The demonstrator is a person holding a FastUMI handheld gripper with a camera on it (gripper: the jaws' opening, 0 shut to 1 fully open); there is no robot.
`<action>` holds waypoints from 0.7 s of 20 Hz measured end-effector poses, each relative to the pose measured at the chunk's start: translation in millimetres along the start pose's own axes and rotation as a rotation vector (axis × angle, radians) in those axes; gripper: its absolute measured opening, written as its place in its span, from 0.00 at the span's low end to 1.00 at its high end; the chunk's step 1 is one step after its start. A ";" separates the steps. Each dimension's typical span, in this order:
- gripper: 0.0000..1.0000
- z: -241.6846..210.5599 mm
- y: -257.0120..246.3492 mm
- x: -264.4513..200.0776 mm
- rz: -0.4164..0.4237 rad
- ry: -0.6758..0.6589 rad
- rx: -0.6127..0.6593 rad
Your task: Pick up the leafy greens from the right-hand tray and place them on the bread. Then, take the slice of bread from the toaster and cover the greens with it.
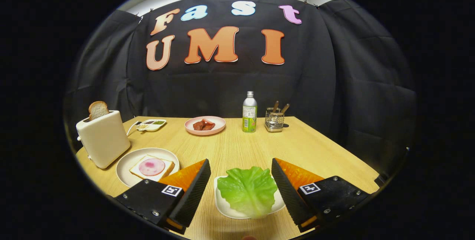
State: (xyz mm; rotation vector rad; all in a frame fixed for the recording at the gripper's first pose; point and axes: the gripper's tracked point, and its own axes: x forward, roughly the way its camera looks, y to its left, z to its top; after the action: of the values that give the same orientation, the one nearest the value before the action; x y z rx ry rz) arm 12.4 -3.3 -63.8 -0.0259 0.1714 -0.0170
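Wooden table (237,147): jaws spread wide around leafy greens (248,191)

wooden table (237,147) | toaster (104,138) | two plates (126,165) | tray (226,204) | bottle (249,113) | caddy (274,121)

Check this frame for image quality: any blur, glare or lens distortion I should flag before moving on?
In the gripper view, fisheye distortion bows the table edges and booth wall; focus is sharp from the lettuce leaf to the bottle; lighting is even, with soft shadows beside the toaster and slight sheen on the leaf; the hand-held gripper is open, fingers either side of the leaf.
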 end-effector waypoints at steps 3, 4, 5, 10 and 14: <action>0.99 -13.0 -0.7 7.8 -0.011 0.044 -0.039; 0.99 -18.2 -1.4 10.3 -0.014 0.062 -0.051; 0.99 -23.7 -0.9 13.2 -0.013 0.085 -0.060; 0.99 -49.6 0.6 23.4 -0.007 0.186 -0.059; 1.00 -65.3 -3.9 30.5 -0.018 0.244 -0.059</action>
State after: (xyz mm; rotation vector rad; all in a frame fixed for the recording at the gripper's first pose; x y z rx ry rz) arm 31.2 -9.3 -133.2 -0.0842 0.4156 -0.0329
